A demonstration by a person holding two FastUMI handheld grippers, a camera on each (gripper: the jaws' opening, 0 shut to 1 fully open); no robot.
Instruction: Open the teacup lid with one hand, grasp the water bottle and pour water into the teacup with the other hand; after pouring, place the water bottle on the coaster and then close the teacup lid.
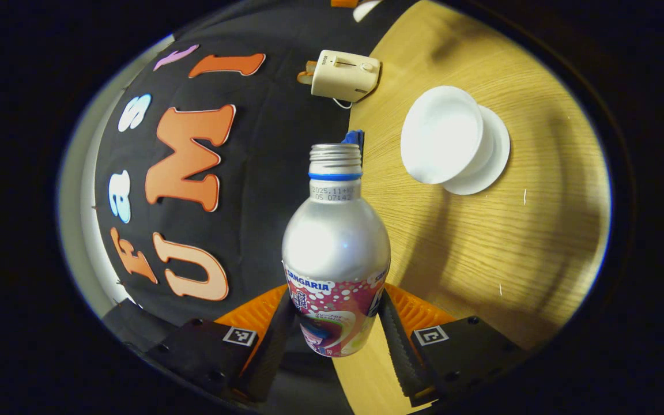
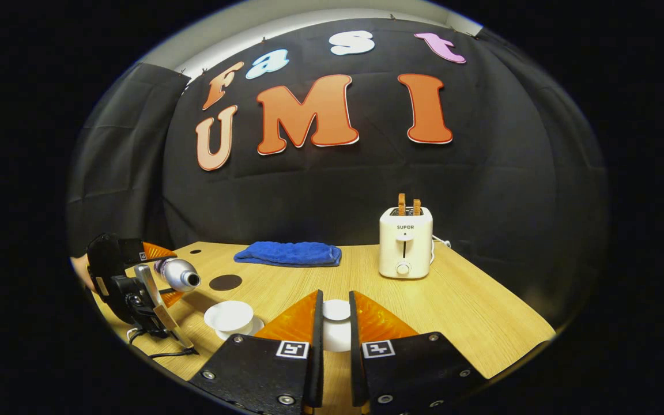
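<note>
Table (image 2: 459,300): light wood-grain top, bearing all items below. Toaster (image 2: 406,242): cream, upright toward the table's back, two slices standing in its slots. Cloth (image 2: 289,253): blue, folded, lying flat near the back edge, left of the toaster. Left gripper (image 1: 338,323): black with orange finger backing; both fingers press on the lower sides of the water bottle. Right gripper (image 2: 332,346): fingers narrowly set, clasping the teacup lid between them. Water bottle (image 1: 336,248): silver metal body, threaded neck with blue ring, cap off, pink bubble-patterned label at the base; in the right gripper view it is tilted, mouth aimed toward the teacup. Teacup (image 1: 441,135): white, open, on a white saucer. Teacup lid (image 2: 336,310): white, round. Coaster (image 2: 225,282): dark disc, flat on the table beyond the teacup.
</note>
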